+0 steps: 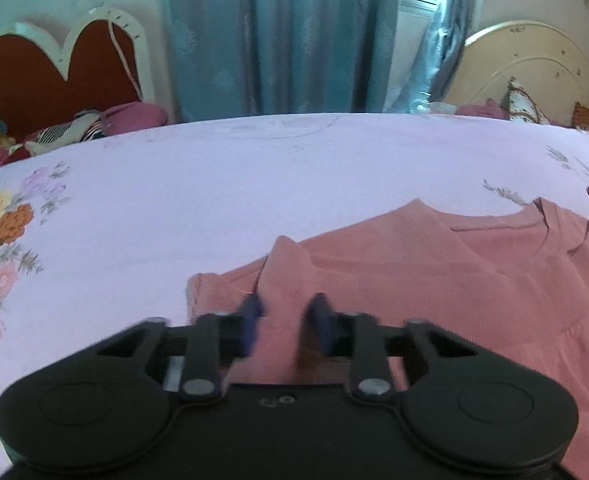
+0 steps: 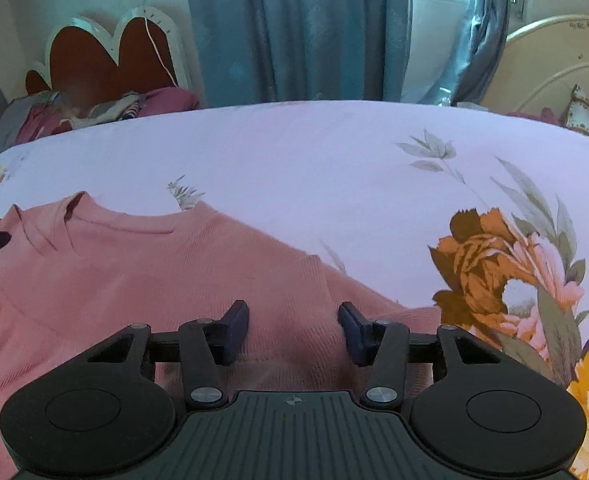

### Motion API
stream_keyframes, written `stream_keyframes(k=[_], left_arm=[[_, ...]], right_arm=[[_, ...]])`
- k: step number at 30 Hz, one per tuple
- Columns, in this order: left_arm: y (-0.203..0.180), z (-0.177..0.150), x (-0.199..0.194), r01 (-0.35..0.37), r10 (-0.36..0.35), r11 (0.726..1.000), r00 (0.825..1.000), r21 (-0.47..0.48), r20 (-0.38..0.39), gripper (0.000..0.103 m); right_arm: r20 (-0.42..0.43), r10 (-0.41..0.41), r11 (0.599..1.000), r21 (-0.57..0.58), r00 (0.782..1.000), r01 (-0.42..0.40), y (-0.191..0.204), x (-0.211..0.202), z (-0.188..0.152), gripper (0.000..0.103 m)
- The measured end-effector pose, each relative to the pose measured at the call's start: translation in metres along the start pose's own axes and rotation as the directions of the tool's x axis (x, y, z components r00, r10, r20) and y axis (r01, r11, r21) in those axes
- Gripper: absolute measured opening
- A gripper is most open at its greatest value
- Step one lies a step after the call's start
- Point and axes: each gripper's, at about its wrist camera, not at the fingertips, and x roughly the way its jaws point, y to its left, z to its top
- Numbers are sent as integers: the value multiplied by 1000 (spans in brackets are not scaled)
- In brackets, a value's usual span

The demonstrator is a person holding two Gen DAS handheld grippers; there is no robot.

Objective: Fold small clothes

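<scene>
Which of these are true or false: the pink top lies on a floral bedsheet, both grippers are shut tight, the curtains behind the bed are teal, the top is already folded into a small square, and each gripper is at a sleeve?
1. The pink top lies on the floral bedsheet: true.
2. Both grippers are shut tight: false; the left gripper and right gripper both show a gap between their fingers.
3. The curtains are teal: true.
4. The top is folded into a small square: false; it lies spread out.
5. Each gripper is at a sleeve: true.
</scene>
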Motion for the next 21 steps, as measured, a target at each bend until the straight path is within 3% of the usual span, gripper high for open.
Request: stream_keyframes(k=[2, 9, 14, 18, 21], left_arm=[[-1, -1, -4, 3, -3, 1000, 1000, 4, 19, 13], [10, 2, -32, -14, 24, 998, 987, -68, 157, 10], [14, 7, -40, -74, 114, 983, 961, -166, 250, 10], [3, 6, -16, -121, 149, 981, 971, -150, 188, 10], [1, -3, -2, -167, 185, 978, 972, -127, 142, 10]], right_arm=[[7, 10, 1000, -1, 1000, -10, 0, -4, 1, 10], [154, -8, 1000, 24, 988, 5, -4, -41, 9, 9], [230, -94, 993, 96, 969, 73, -7, -43, 11, 9], [138, -149, 976, 181, 979, 123, -18, -11, 5, 9], [103, -196, 968, 180, 975, 176, -21, 2, -2, 9]])
